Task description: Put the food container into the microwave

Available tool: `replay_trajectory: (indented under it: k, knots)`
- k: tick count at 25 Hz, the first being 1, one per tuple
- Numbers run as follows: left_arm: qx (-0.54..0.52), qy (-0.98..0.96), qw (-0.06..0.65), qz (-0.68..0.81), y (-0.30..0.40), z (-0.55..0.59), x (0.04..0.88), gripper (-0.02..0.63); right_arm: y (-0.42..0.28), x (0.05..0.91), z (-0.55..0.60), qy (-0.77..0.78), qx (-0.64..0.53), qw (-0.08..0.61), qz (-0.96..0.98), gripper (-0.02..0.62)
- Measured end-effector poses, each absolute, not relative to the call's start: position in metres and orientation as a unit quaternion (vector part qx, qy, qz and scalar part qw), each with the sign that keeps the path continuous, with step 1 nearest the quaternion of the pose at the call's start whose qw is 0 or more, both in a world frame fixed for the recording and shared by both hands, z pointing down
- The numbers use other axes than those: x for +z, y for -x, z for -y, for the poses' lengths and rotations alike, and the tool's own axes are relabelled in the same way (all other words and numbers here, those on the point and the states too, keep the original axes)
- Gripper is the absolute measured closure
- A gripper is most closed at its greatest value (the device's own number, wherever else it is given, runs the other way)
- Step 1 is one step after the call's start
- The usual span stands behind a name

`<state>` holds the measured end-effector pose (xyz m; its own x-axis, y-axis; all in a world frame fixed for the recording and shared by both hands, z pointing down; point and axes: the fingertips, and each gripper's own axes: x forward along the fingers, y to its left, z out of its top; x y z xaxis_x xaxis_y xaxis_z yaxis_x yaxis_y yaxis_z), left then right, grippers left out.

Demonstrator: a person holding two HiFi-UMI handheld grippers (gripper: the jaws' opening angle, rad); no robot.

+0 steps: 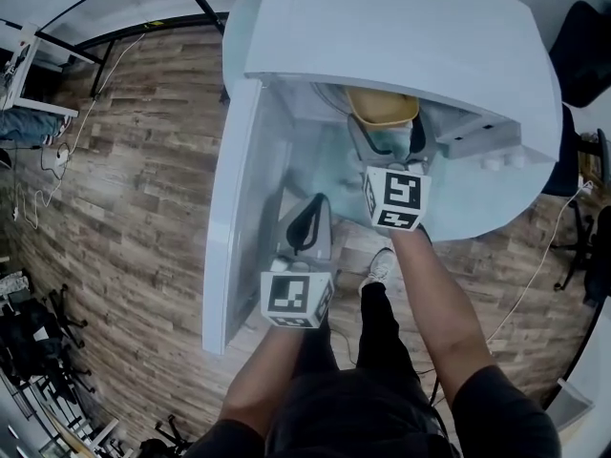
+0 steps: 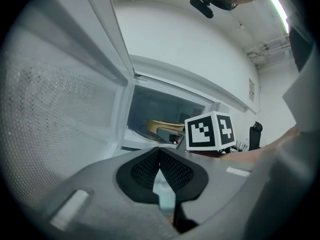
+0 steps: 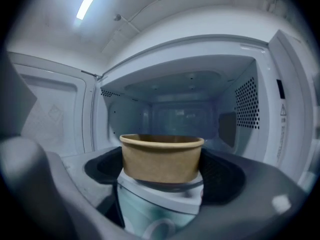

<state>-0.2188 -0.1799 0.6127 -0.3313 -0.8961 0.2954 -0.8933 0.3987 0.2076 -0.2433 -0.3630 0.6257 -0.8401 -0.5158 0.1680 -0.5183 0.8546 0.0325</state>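
Container (image 3: pixel 161 156) at the microwave (image 1: pixel 401 27) mouth, pinched in the right gripper (image 3: pixel 162 173).
Door (image 1: pixel 234 218) stands wide open to the left, and this leaves the cavity free for the right gripper to reach in from the front, while the left gripper (image 2: pixel 159 154) hangs low beside the door, apparently out of the way, its pads pressed together at the tips on nothing. The right gripper's dark pads (image 3: pixel 100 166) sit on either side of the container's white lower part and clamp it upright, so its tan rim rises clear above them and faces the back wall. From the head view it is just under the microwave's top edge, inside the opening; whether its base touches the cavity floor I cannot tell.
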Motion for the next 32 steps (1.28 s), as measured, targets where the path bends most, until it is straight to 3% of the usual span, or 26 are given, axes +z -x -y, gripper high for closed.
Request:
replay_trajectory:
  k: [18, 32]
  knots:
    - [-0.014, -0.552, 0.19, 0.812, 0.204, 0.179, 0.609, 0.611, 0.244, 0.661, 0.373, -0.28, 0.043, 0.177, 0.943, 0.106]
    - [-0.017, -0.547, 0.175, 0.818, 0.204, 0.172, 0.581, 0.611, 0.175, 0.624, 0.315, -0.251, 0.055, 0.163, 0.953, 0.103]
